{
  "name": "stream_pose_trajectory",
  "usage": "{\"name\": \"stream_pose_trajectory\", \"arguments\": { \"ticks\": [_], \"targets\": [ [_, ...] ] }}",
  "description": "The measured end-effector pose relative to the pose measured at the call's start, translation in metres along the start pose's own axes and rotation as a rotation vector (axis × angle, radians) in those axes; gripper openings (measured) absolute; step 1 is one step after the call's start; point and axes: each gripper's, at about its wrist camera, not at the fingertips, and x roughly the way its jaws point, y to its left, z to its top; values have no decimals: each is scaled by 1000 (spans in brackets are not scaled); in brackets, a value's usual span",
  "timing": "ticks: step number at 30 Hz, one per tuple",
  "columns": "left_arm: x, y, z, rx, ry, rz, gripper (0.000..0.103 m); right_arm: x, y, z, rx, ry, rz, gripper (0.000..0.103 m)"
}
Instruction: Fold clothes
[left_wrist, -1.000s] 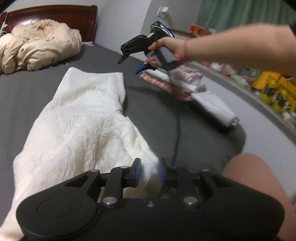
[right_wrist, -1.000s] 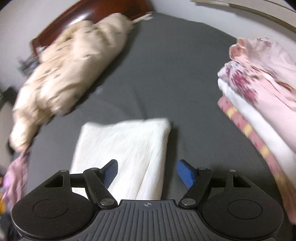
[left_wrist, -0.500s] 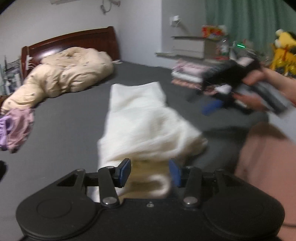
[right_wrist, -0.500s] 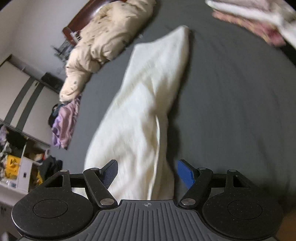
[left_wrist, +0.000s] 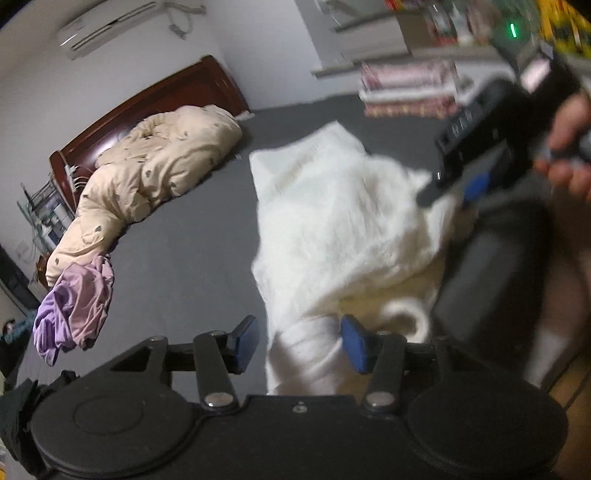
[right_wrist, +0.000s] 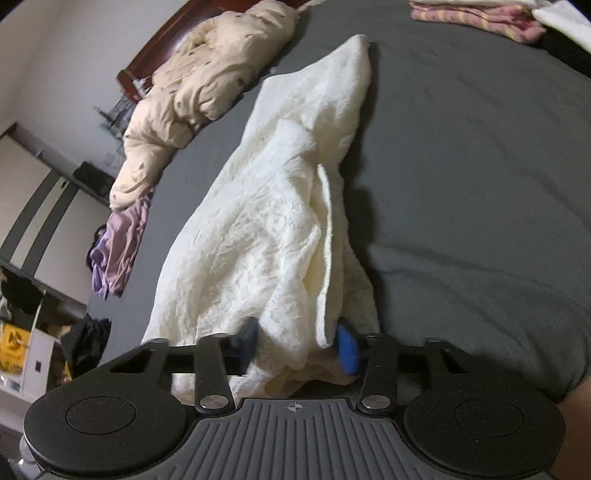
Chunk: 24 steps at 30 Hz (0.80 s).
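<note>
A white fluffy garment lies lengthwise on the dark grey bed, bunched at its near end. My left gripper is at that end with its jaws opening. A fold of the cloth sits between them against the right pad, while the left pad stands apart from it. In the right wrist view the white garment runs away from me. My right gripper is closing its jaws on a bunched fold at the near edge, and both pads touch the cloth. The right gripper shows blurred in the left wrist view, held by a hand.
A beige duvet lies by the wooden headboard, with a crumpled purple garment below it. Folded clothes are stacked at the far right edge of the bed. A person's bare leg is close on the right. Shelves of clutter stand left of the bed.
My left gripper's jaws widened and let the white cloth's corner loose. The right gripper swept from the garment's far end to its near end and closed around a fold there.
</note>
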Motion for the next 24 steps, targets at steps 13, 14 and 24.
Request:
{"name": "stream_pose_trajectory", "arguments": {
  "ticks": [13, 14, 24],
  "targets": [
    [-22, -16, 8, 44, -65, -60, 13, -26, -6, 1, -9, -136, -14, 12],
    [-22, -19, 7, 65, -62, -59, 14, -23, -8, 0, -7, -125, -37, 12],
    [5, -29, -10, 43, 15, -85, 27, -6, -18, 1, 93, -44, -192, 15]
  ]
}}
